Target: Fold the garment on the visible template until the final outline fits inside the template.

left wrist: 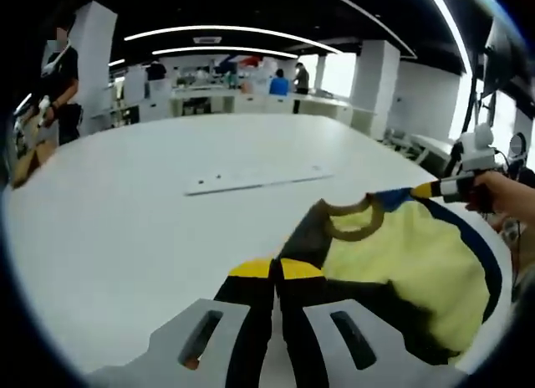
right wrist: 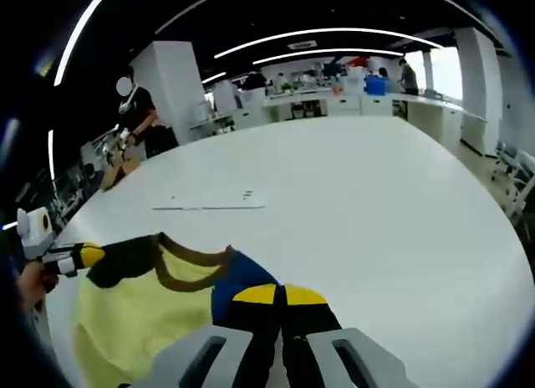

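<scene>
A yellow garment [left wrist: 410, 262] with a brown collar [left wrist: 351, 221], one dark shoulder and one blue shoulder hangs stretched between both grippers above the white table [left wrist: 125, 204]. My left gripper [left wrist: 276, 269] is shut on the dark shoulder [left wrist: 305, 233]. My right gripper [left wrist: 435, 188] comes in from the right, shut on the blue shoulder. In the right gripper view, the right gripper [right wrist: 280, 295] pinches the blue shoulder [right wrist: 238, 275] and the left gripper [right wrist: 88, 256] holds the dark one at far left. A thin flat template sheet [left wrist: 255, 179] [right wrist: 209, 206] lies on the table beyond the garment.
The table's curved edge [right wrist: 493, 229] runs on the right. A person [left wrist: 60, 87] [right wrist: 138, 112] stands past the table's far left side. Desks, pillars and seated people [left wrist: 280, 83] fill the office background.
</scene>
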Demonstrator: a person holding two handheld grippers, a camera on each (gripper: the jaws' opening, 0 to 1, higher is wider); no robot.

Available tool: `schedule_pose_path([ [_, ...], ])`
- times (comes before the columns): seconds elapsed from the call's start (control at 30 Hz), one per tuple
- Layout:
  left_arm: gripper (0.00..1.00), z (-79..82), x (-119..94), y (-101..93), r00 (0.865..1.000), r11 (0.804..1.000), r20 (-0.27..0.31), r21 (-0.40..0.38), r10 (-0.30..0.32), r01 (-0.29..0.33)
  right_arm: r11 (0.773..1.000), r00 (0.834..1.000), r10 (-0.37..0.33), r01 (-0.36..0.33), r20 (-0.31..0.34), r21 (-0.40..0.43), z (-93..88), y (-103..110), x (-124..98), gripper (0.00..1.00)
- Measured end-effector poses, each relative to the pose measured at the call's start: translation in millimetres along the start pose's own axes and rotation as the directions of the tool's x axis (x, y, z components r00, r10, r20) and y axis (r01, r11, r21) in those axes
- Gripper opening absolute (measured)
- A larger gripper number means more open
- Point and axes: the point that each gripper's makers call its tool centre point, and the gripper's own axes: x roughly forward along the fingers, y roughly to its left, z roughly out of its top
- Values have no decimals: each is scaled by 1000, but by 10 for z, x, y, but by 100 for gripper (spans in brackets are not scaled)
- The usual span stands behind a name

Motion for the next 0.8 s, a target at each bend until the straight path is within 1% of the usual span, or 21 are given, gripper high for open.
schedule_pose_path([
  [0.1,0,-44,50,44,1000,1000,-10,8,5,-5,1000,1000,-9,9,-20,3,-45,-50,69,0],
  [0.23,0,-99,94,98,999,1000,-27,19,21,-20,1000,1000,-12,12,-25,15,-63,-76,99,0],
  [0.27,0,-110,93,113,999,999,-32,29,32,-31,1000,1000,-9,10,-25,17,-62,-76,104,0],
  [0.3,0,-123,110,136,998,997,-38,60,44,-42,1000,1000,-4,4,-26,20,-65,-65,109,0],
  [0.33,0,-126,110,129,998,996,-39,73,46,-43,1000,1000,4,-4,-27,24,-44,-97,160,0],
  [0.4,0,-127,92,123,998,994,-40,93,58,-54,999,999,33,-32,-25,28,-36,-45,154,0],
  [0.43,1,-111,81,148,997,993,-33,102,65,-62,999,999,36,-35,-24,29,-31,-37,147,3],
  [0.47,3,-104,73,157,997,992,-31,104,69,-65,999,999,39,-38,-24,29,-29,-21,126,10],
  [0.5,8,-95,60,161,997,992,-28,104,74,-71,998,999,46,-45,-24,31,-22,0,101,14],
  [0.6,21,-60,-4,178,996,992,-16,93,84,-82,998,998,59,-58,-21,21,-5,60,16,22],
  [0.7,31,-31,-73,172,997,993,-1,83,80,-80,996,996,83,-83,-19,13,14,137,-77,33],
  [0.8,35,-19,-154,125,997,992,2,102,72,-72,992,992,125,-125,-11,12,20,264,-183,41],
])
